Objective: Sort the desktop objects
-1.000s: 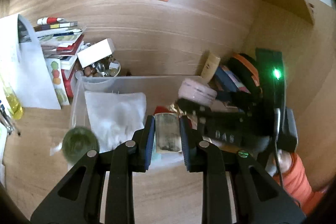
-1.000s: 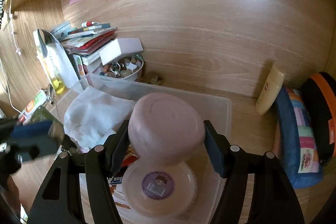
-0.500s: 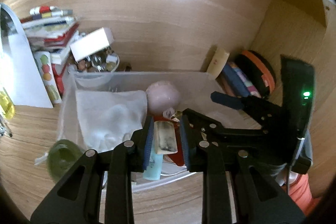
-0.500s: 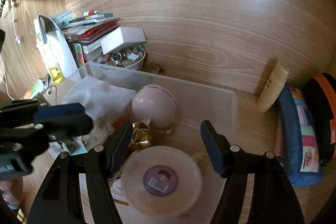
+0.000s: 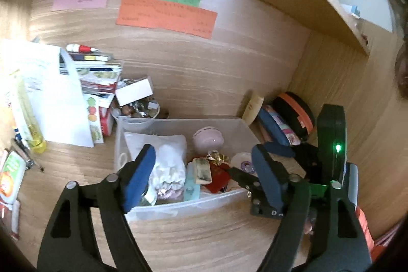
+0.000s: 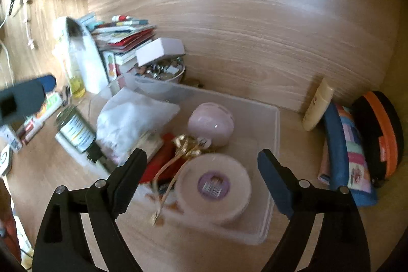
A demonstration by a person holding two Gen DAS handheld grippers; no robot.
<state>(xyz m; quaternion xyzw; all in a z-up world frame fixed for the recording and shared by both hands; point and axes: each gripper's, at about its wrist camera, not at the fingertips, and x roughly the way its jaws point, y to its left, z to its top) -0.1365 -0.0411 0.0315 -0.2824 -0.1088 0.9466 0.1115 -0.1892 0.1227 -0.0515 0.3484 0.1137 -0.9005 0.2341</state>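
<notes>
Both jaws wide open, holding nothing: left gripper (image 5: 204,170) and right gripper (image 6: 201,175) over the near edge of the clear bin (image 6: 276,134). Pink ball (image 6: 211,123) now inside, at the far side; small worn block (image 5: 202,170) now lying in the middle, dropped since a second ago. Best to lift straight up, clear of the rim, then pick the next loose thing, maybe the jar (image 6: 74,129) left of the bin.

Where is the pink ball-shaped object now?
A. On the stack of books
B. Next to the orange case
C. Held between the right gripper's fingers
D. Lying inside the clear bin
D: the pink ball lies inside the clear bin, beyond the open right gripper, whose fingers hold nothing.
</notes>
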